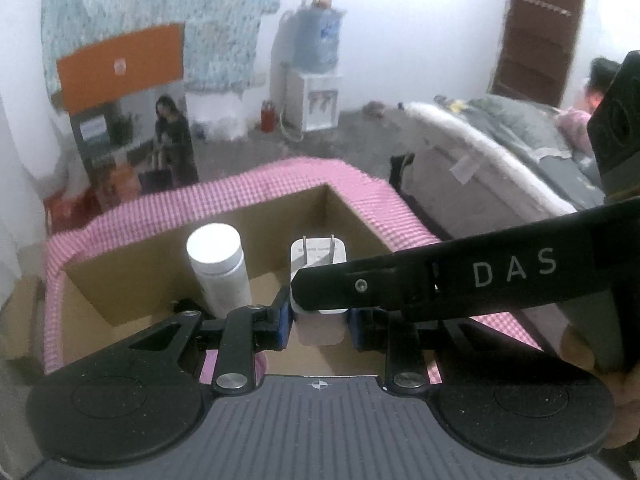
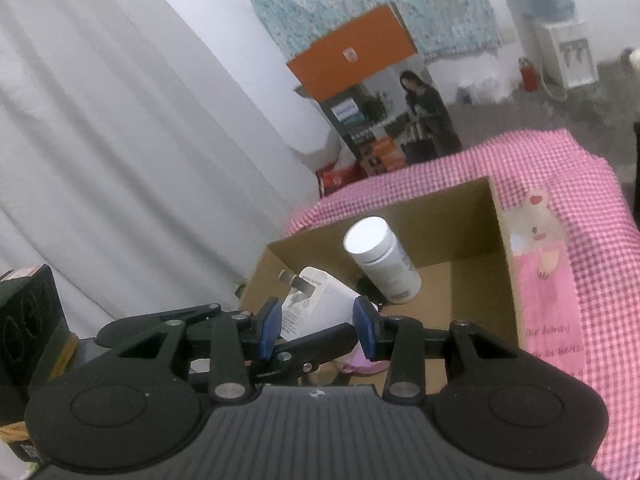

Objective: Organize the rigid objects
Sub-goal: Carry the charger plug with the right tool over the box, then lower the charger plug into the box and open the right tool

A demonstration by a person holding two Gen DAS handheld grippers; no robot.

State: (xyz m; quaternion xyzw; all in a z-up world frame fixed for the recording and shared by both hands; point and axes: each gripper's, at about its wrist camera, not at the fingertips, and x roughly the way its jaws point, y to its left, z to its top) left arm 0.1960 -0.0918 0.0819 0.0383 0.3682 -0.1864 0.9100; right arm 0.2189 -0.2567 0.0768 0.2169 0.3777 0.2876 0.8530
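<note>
A white plug adapter (image 1: 318, 256) with two metal prongs pointing up sits between the blue pads of my left gripper (image 1: 319, 320), over the open cardboard box (image 1: 360, 220). My right gripper (image 2: 316, 326) also has the adapter (image 2: 316, 304) between its blue pads; whether its pads press on it I cannot tell. The right gripper's black finger crosses the left wrist view (image 1: 440, 280). A white bottle (image 1: 220, 268) with a white cap stands upright inside the box, left of the adapter; it also shows in the right wrist view (image 2: 382, 260).
The box lies on a pink checked cloth (image 2: 580, 208) with a cartoon patch. An orange product carton (image 1: 132, 112) stands behind. A water dispenser (image 1: 316, 64), a bed (image 1: 520, 148) at right and a white curtain (image 2: 120, 140) at left surround the spot.
</note>
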